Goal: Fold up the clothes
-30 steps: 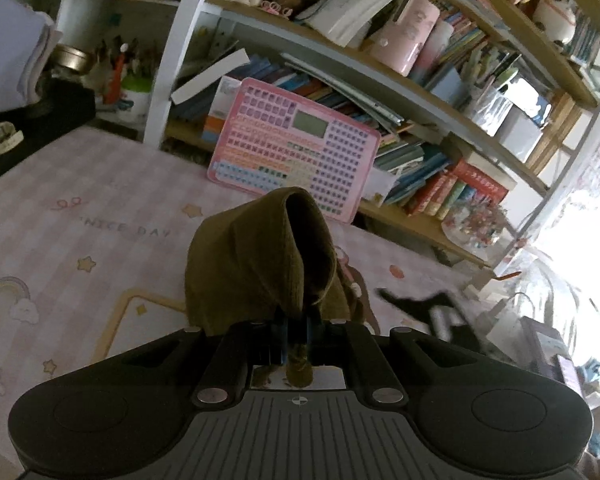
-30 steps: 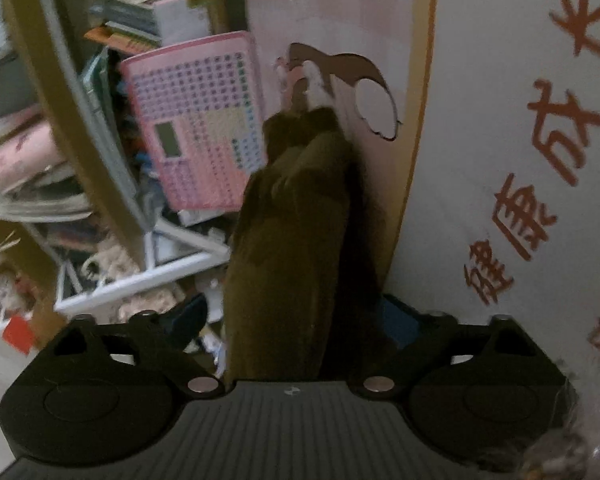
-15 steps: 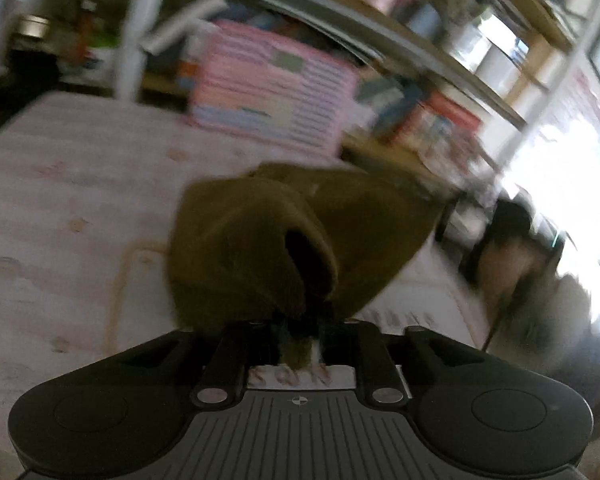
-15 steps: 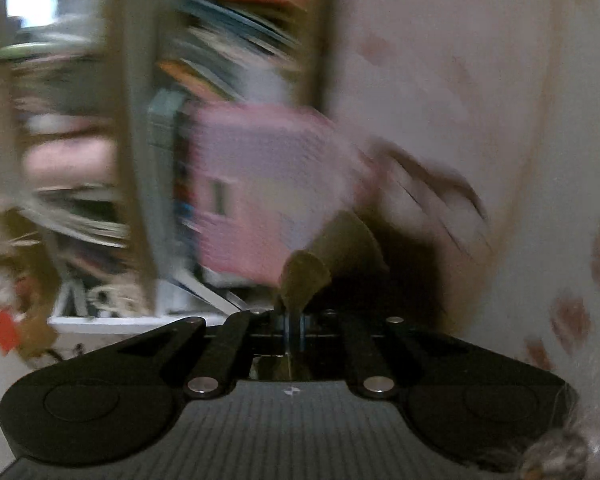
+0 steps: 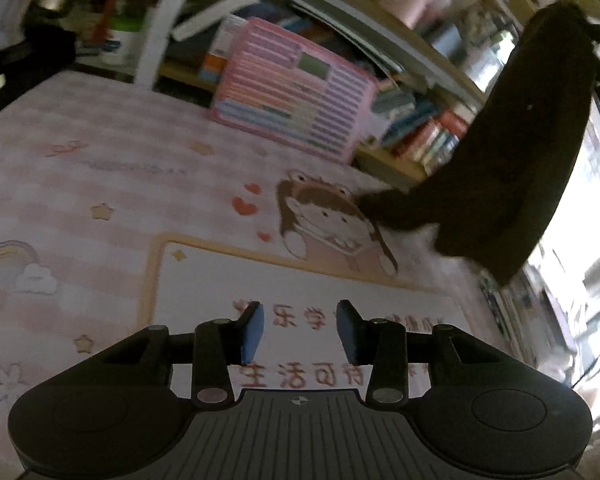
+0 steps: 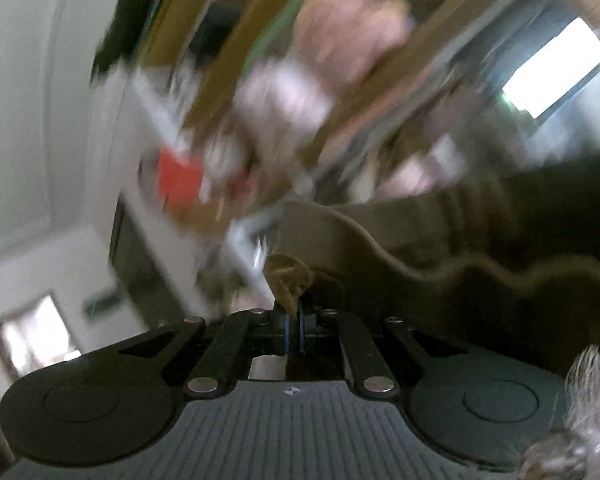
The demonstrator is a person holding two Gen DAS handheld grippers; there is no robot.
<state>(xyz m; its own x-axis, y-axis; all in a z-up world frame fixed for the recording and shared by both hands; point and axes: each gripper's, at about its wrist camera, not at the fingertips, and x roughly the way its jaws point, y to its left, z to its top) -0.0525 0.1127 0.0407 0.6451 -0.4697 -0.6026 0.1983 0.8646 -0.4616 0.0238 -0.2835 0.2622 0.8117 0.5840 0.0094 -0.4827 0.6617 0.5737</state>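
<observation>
An olive-brown garment (image 5: 516, 152) hangs in the air at the right of the left wrist view, its lower end trailing down to the pink patterned table cover (image 5: 100, 184). My left gripper (image 5: 300, 330) is open above the cover's white panel, with nothing between its blue pads. In the blurred right wrist view my right gripper (image 6: 293, 330) is shut on a bunched corner of the same garment (image 6: 440, 248), which stretches off to the right.
A pink keyboard-like toy (image 5: 296, 88) leans against the bookshelf (image 5: 412, 60) at the back of the table. Dark items and a cup of pens (image 5: 118, 32) sit at the back left. The table's right edge meets bright window light.
My left gripper has opened and let go of the garment. The right gripper has swung up and away fast with the cloth, lifting it high to the right.
</observation>
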